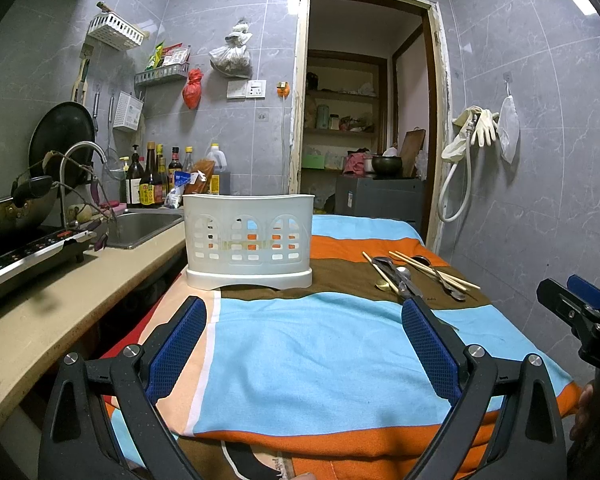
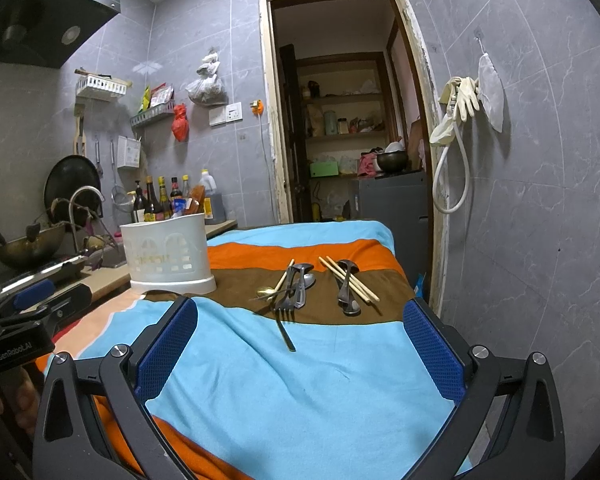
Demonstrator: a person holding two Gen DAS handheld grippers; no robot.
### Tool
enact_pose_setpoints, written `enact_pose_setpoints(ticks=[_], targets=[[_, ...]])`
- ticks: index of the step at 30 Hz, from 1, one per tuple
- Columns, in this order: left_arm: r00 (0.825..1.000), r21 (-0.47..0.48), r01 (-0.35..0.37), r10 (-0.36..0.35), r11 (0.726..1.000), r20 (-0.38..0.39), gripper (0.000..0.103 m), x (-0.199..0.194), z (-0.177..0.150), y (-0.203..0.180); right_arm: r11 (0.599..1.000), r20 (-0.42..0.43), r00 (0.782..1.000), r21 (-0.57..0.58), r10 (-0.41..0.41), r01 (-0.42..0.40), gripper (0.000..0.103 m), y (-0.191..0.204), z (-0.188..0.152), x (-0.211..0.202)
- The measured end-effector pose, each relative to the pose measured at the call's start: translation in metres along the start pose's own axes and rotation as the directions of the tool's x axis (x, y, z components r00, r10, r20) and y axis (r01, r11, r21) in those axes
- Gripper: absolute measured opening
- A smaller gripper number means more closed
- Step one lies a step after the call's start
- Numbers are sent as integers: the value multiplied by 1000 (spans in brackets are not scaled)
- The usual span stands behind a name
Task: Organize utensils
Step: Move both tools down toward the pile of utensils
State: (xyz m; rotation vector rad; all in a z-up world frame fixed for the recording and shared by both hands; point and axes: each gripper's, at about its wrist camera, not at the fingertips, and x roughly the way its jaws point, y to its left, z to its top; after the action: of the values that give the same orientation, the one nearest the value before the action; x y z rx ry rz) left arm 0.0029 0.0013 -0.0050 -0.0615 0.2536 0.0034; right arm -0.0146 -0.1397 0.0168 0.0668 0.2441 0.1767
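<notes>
Right wrist view is showing the utensils (image 2: 312,286) lying loose on the striped cloth (image 2: 300,380), with the white basket (image 2: 168,254) standing to their left. Both the right hand-held gripper (image 2: 300,344) and left hand-held gripper (image 1: 304,340) are hovering released, grasping nothing.

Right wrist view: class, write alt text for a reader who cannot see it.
Open blue-padded tongs hover empty over a striped cloth where a fork, spoons and chopsticks lie loose. A white slotted utensil holder stands to their left beside the kitchen counter.
</notes>
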Motion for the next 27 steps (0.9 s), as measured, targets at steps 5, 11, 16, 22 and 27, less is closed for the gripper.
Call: enact_pose_setpoints(ticks=[5,11,16,22,27], targets=[[1000,0,0,0,1000,-3,96,0,-1,0,1000,0,1000,0,0,0,103,0,0,0],[1000,5,4,-4,1000,2,96,1,-1,-1,1000,2,1000,-3,2,-2,103,-3,4,-1],[1000,19,16,-16,1000,12,96,9,3,-2,1000,15,1000,-27,-6,6,103,-1,0,6],[998,34,61,-62,998,17,96,30,30,-4,997,20,1000,-76,-24,26,103,-14,11,29],[995,38,103,-103,994,-3,96,47,48,-7,993,22,999,-118,-27,29,103,-26,27,41]])
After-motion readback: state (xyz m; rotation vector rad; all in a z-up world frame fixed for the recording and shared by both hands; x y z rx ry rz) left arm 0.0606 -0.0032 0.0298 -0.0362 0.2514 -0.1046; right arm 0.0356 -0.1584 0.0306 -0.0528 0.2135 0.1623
